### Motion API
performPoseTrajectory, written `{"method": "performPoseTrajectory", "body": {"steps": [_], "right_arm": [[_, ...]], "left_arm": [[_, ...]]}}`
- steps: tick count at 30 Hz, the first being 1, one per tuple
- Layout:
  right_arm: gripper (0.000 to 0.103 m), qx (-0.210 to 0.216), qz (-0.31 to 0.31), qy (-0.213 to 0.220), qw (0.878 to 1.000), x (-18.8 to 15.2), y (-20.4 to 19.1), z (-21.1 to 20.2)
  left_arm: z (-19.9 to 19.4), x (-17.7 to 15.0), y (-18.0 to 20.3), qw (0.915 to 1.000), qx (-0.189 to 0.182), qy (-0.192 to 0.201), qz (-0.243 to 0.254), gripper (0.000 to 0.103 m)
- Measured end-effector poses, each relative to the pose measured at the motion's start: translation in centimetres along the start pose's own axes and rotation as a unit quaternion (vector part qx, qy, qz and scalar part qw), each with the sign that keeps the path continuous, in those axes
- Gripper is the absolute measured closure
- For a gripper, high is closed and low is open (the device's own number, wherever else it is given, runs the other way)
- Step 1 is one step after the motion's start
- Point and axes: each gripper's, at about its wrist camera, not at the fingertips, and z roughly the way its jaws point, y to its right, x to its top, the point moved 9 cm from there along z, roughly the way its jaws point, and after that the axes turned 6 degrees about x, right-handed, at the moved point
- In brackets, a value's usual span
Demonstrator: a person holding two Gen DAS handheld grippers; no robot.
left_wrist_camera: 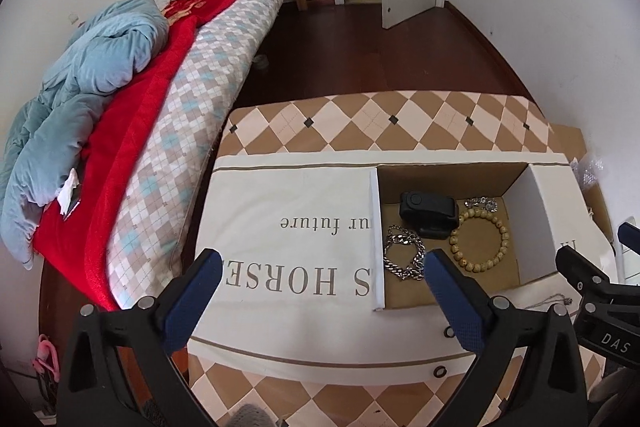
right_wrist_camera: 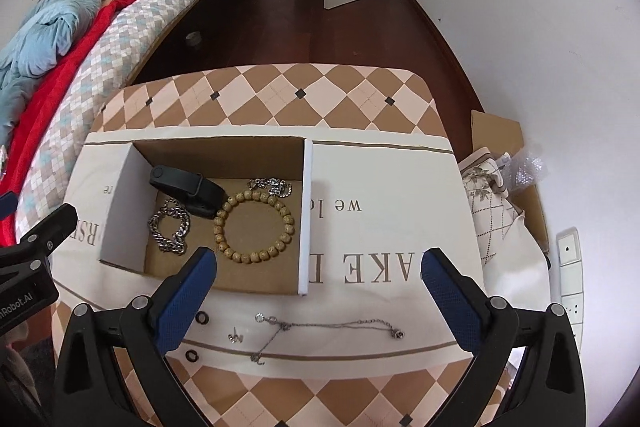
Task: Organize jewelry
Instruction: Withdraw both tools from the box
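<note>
Item one, an open brown cardboard box with white outer walls (right_wrist_camera: 306, 211), is sitting on a cream printed cloth (right_wrist_camera: 384, 187) that is lying over a table covered in a tan-and-cream diamond-check cover (right_wrist_camera: 280, 95). Inside the box, a round bracelet of tan wooden beads (right_wrist_camera: 256, 225) is lying flat on the floor near the middle; a heavy silver curb-chain bracelet (right_wrist_camera: 170, 229) is lying just beside it toward the bed side; a black clip-shaped plastic device (right_wrist_camera: 186, 189) is resting behind both, touching the beads; a small heap of silver chain (right_wrist_camera: 272, 185) is lying at the back wall. Outside the box, on the cloth at its near side, a thin silver chain necklace (right_wrist_camera: 328, 327) is lying stretched out, with a small silver earring (right_wrist_camera: 236, 337) near it. The left gripper (left_wrist_camera: 324, 267) is hovering above the cloth and the box's edge, blue-padded fingers spread wide and holding nothing. The right gripper (right_wrist_camera: 320, 265) is hovering over the box's near wall and the thin necklace, likewise spread wide and empty. A bed with red and blue bedding (left_wrist_camera: 120, 115) is standing alongside the table.
</note>
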Motion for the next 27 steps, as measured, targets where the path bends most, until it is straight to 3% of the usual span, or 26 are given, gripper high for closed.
{"method": "performPoseTrajectory", "body": {"steps": [27], "right_arm": [[0.0,0.005,-0.004,0.129,0.992,-2.8,-1.5,-17.1]], "left_arm": [[-15.5,-2.3,-3.2,0.9934,-0.013,0.108,-0.036,0.0]]}}
